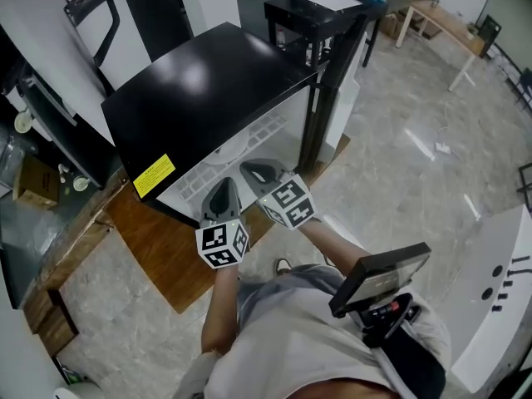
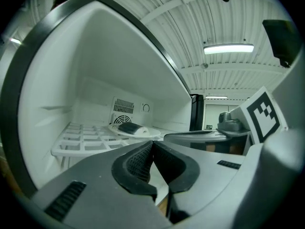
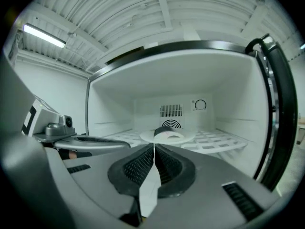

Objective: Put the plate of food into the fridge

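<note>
The small black fridge [image 1: 208, 81] stands open in front of me. Inside, a white plate [image 3: 183, 136] carrying a dark piece of food [image 3: 164, 130] rests on the white wire shelf [image 3: 219, 140], in front of the fan grille. The left gripper view shows the same plate [image 2: 145, 134] and food [image 2: 129, 127]. My left gripper [image 1: 223, 191] [image 2: 152, 144] and right gripper [image 1: 253, 170] [image 3: 154, 149] hover side by side just outside the opening. Both are shut with nothing between their pads, well short of the plate.
The fridge door [image 1: 332, 81] is swung open to the right, its dark seal [image 3: 281, 118] close to my right gripper. A wooden board [image 1: 158, 248] lies under the fridge. A black table [image 1: 324, 11] stands behind it, and shelving with a cardboard box [image 1: 33, 181] is at the left.
</note>
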A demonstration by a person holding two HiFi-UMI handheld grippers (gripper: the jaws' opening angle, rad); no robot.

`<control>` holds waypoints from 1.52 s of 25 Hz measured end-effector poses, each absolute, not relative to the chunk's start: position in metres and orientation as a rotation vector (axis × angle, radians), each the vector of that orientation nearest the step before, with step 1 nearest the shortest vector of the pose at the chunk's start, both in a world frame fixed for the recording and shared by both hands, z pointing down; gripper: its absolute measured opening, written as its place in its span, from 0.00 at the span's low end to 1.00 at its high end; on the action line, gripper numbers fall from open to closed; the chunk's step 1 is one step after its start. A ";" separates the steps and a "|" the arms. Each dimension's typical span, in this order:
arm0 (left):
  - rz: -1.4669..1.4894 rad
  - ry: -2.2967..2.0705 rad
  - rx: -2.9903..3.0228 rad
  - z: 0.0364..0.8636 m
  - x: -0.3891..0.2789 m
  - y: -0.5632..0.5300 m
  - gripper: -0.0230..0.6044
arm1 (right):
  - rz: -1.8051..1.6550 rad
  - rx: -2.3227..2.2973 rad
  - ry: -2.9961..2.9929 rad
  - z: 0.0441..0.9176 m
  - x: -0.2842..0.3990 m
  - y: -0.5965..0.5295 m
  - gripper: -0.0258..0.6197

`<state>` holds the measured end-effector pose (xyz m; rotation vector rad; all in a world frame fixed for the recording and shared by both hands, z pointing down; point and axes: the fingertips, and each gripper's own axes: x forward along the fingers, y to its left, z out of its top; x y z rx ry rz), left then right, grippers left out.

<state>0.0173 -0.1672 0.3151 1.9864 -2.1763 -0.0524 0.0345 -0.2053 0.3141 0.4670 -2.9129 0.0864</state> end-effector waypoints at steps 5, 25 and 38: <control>-0.120 -2.200 1.978 0.314 0.007 -0.169 0.06 | 0.070 0.594 -2.979 0.303 0.042 -0.203 0.08; -0.122 -2.222 1.973 0.334 0.030 -0.178 0.06 | 0.090 0.684 -2.935 0.335 0.056 -0.193 0.07; -0.133 -2.191 1.992 0.334 0.032 -0.185 0.06 | 0.088 0.670 -2.926 0.339 0.053 -0.195 0.07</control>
